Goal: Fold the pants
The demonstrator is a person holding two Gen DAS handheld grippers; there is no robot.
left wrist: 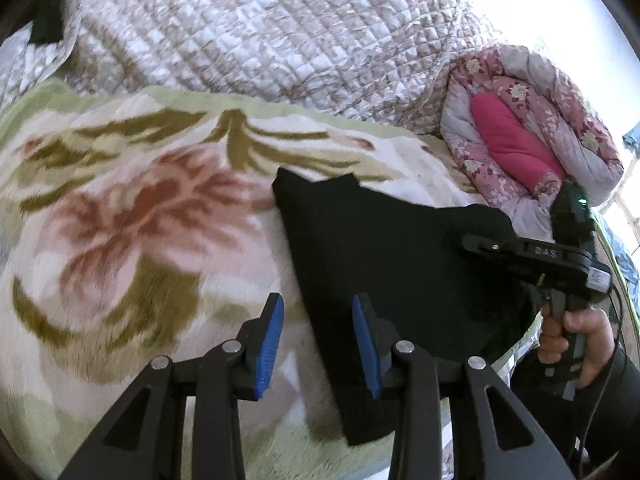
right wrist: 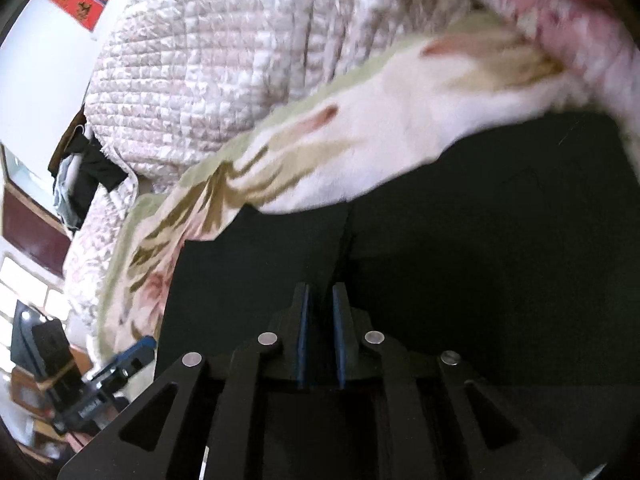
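The black pants lie folded on a floral blanket on the bed. My left gripper is open and empty, hovering just above the pants' left edge. My right gripper reaches over the pants from the right, held in a hand. In the right wrist view its blue-padded fingers stand nearly closed with a narrow gap, right over a fold ridge of the pants. I cannot see whether cloth is pinched between them. The left gripper also shows in the right wrist view at lower left.
A grey-white quilted cover is heaped behind the blanket. A rolled pink floral quilt lies at the right. Dark clothes hang at the left beyond the bed.
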